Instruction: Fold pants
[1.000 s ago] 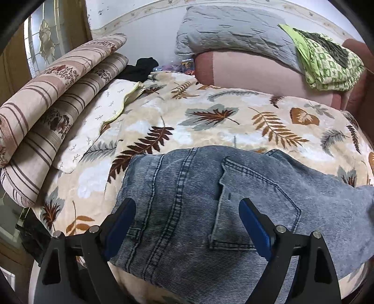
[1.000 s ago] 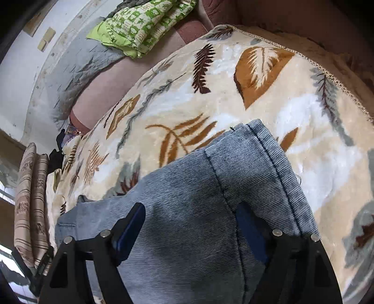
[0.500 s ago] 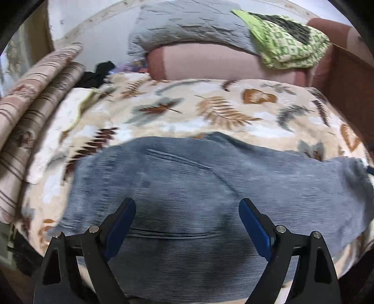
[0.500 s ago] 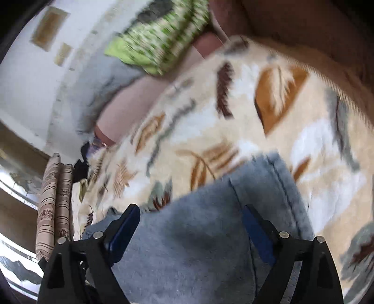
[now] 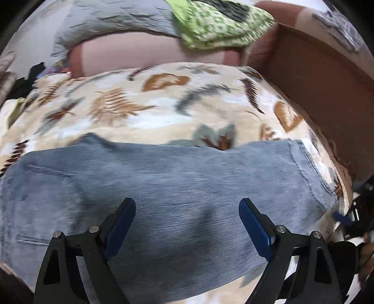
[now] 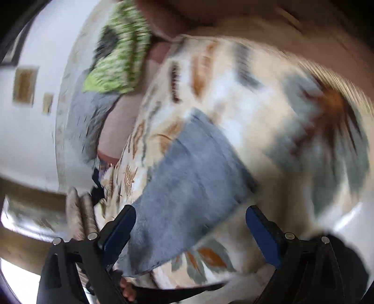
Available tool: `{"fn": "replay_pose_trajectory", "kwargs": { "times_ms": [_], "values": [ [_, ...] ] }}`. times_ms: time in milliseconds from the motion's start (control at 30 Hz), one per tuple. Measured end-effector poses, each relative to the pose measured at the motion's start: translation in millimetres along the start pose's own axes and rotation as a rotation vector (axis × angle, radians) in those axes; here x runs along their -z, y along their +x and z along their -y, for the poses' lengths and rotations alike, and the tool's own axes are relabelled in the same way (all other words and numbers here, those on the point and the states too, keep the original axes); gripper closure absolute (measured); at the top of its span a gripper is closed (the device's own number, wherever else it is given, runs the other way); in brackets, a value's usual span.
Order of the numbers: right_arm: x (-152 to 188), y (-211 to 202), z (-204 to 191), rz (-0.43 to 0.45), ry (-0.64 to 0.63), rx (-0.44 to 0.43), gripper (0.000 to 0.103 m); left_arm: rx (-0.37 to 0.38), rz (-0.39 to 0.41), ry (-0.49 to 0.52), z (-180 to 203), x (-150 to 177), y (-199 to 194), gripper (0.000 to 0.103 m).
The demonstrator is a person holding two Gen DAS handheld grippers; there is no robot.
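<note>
- Left tool (image 5: 187, 218): the two blue-padded fingers (image 5: 120, 228) stood wide apart above the jeans (image 5: 177, 187), holding nothing.
- Right tool (image 6: 190, 225): likewise spread wide and empty; its view was heavily blurred, with the leg end of the jeans (image 6: 187, 187) lying between and beyond the fingers.
- Jeans: a grey-blue pair lay flat across the near part of the bed, running left to right in the left wrist view. A back pocket (image 5: 39, 201) showed at the left end and a stitched hem (image 5: 306, 168) at the right end.
- Blanket (image 5: 163, 112): cream fabric with brown and grey leaf prints covered the bed beneath and beyond the jeans.
- Headboard cushion (image 5: 140, 53): a pink padded piece stood past the far edge of the blanket.
- Grey quilt (image 5: 112, 18): it lay along the top of the cushion.
- Green cloth (image 5: 219, 25): a bright patterned piece rested beside the quilt, partly upon it.
- Brown panel (image 5: 322, 81): it ran along the right side of the bed.
- Striped bedding (image 6: 79, 210): rolled pieces were seen at the far left in the right wrist view, details unclear.
</note>
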State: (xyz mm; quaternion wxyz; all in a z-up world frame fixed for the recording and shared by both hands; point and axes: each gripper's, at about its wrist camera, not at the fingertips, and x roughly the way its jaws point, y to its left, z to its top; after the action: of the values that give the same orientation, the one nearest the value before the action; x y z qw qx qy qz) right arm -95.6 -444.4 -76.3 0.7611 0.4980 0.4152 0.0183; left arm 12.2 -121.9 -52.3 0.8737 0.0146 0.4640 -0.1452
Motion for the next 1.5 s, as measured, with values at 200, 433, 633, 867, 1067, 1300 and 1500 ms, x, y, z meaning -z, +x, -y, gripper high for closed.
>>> {"fn": "replay_pose_trajectory", "kwargs": {
  "times_ms": [200,433,633,867,1067,1300,1500],
  "values": [
    [-4.7,8.8,21.3,0.026,0.111,-0.019,0.017,0.017,-0.026,0.016,24.6,-3.1,14.0,0.013],
    [-11.9,20.5,13.5,0.049,0.082,0.063,0.030,-0.143,-0.109,0.161,37.6,14.9,56.8,0.007],
    [-14.8,18.7,17.2,0.029,0.065,0.126,0.042,-0.136,-0.011,0.201,39.4,10.2,15.2,0.008],
    [-17.5,26.6,-3.3,0.018,-0.045,0.274,0.073,-0.207,-0.111,0.246,24.5,29.5,56.1,0.000],
    [-7.3,19.9,-82.2,0.087,-0.274,0.321,0.078,-0.174,-0.114,0.237,19.2,25.7,59.2,0.000],
    [88.0,44.2,-234.3,0.090,-0.729,0.192,0.079,0.037,-0.020,-0.035,-58.0,25.2,-0.6,0.004],
    [177.7,147.9,-236.4,-0.182,-0.815,0.087,0.052,-0.132,0.128,-0.370,-188.8,58.8,-79.1,0.004]
  ]
}}
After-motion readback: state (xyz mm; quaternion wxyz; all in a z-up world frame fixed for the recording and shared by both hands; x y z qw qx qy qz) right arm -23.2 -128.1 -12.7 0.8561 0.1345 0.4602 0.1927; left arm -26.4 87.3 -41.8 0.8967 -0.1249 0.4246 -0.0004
